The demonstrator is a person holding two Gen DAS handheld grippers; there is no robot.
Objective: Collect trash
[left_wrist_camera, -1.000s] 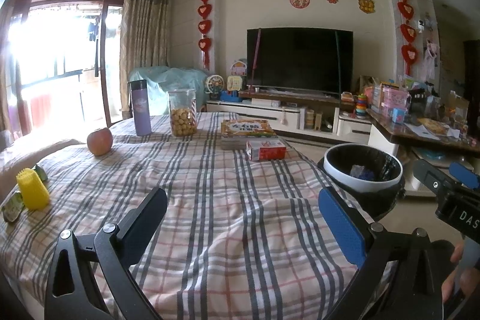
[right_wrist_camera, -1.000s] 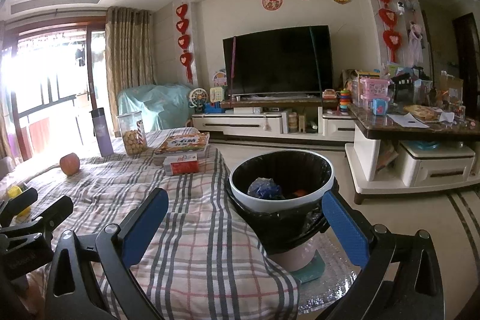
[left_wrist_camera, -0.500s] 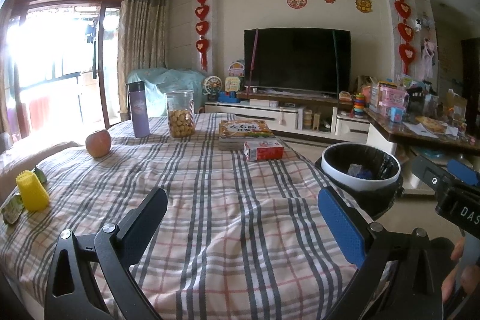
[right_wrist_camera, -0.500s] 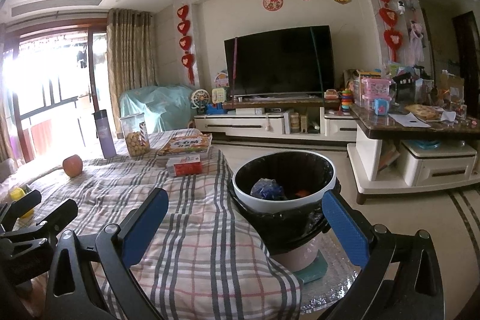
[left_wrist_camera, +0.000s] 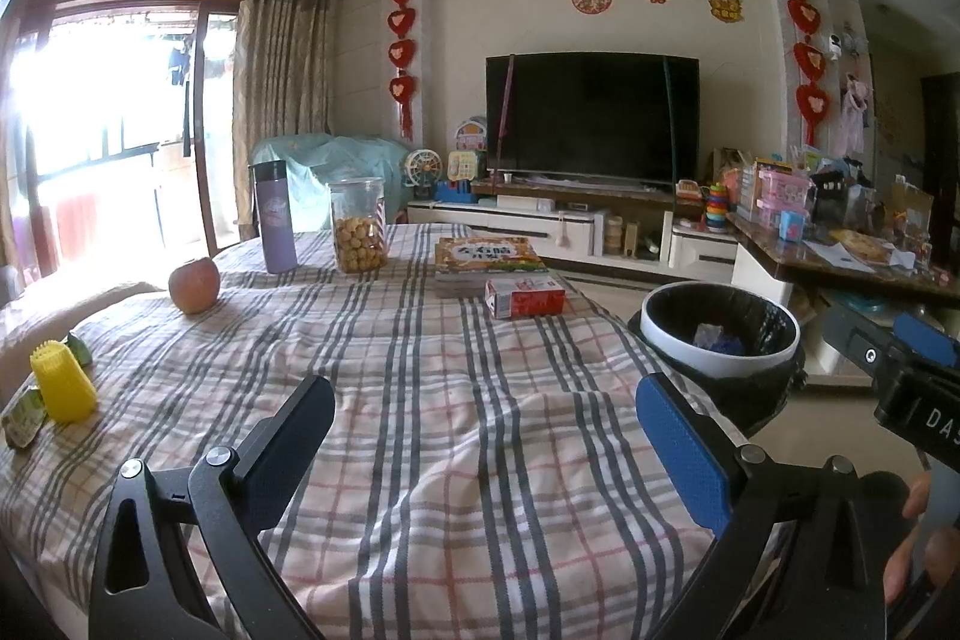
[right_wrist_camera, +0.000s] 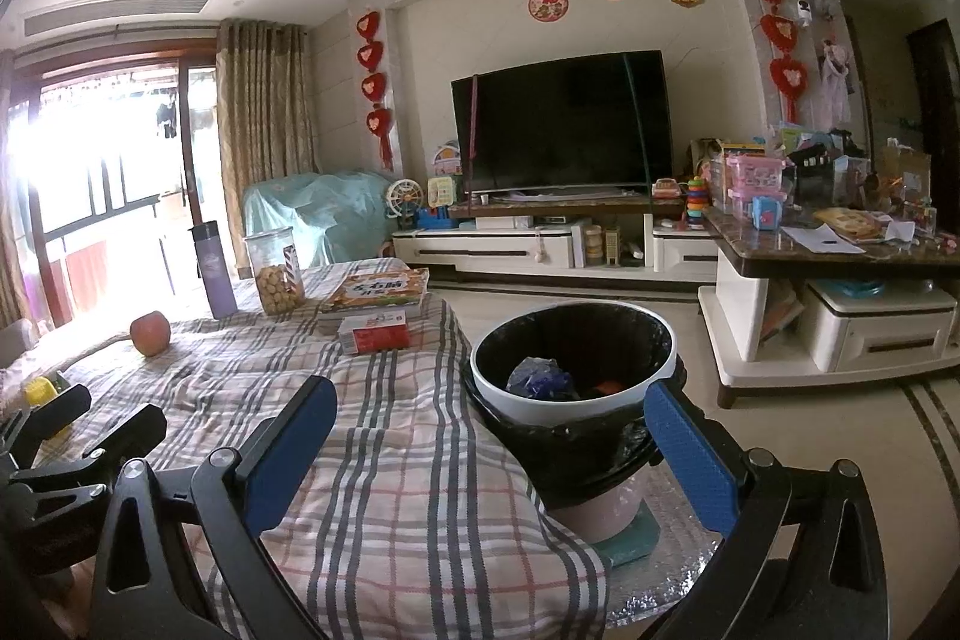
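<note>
Presently: left claw (left_wrist_camera: 483, 418), jaws wide apart, nothing held, hovering over the near middle of the checked table (left_wrist_camera: 420, 370). Right claw (right_wrist_camera: 489, 427), jaws likewise apart and bare, over the table's right edge, facing the bin (right_wrist_camera: 570, 340), which stands just beside that edge, lined in black, with blue trash and something orange already inside. Likely trash remaining: green wrappers (left_wrist_camera: 24, 415) at the far left edge, beside the yellow cup (left_wrist_camera: 60, 382). Apple (left_wrist_camera: 193, 284), bottle (left_wrist_camera: 273, 217), jar (left_wrist_camera: 358, 224), book (left_wrist_camera: 489, 256) and red box (left_wrist_camera: 525, 297) read as keepers. Advice: send the left claw low and flat for the wrappers, pinching paper and not cloth. Room: middle cloth open; cup crowds the wrappers; cloth overhangs near the bin.
</note>
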